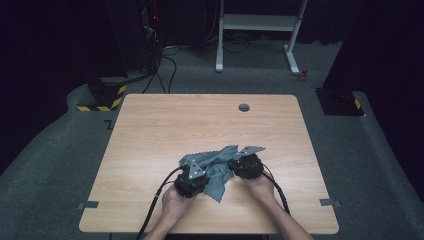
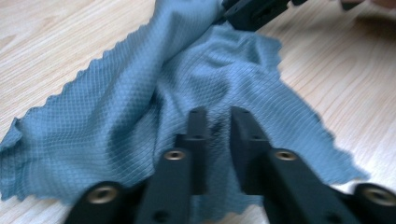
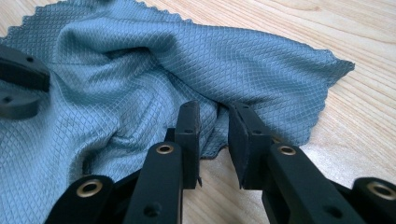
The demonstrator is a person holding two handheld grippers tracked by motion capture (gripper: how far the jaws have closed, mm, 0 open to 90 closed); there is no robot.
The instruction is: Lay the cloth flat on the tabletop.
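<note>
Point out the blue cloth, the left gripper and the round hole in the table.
blue cloth [image 1: 218,167]: high view, its middle between the grippers.
left gripper [image 2: 218,122]: left gripper view, midway between its fingers' tips.
round hole [image 1: 244,107]: high view, its centre, near the table's far edge.

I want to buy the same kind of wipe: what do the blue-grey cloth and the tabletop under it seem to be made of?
The blue-grey cloth with zigzag edges looks like a thin microfibre cleaning fabric: fine diamond weave, matte with a slight sheen, pinked border, soft folds. The light wooden tabletop shows pale grain lines and a smooth surface, probably a wood-look laminate, though solid wood can't be ruled out.
</note>
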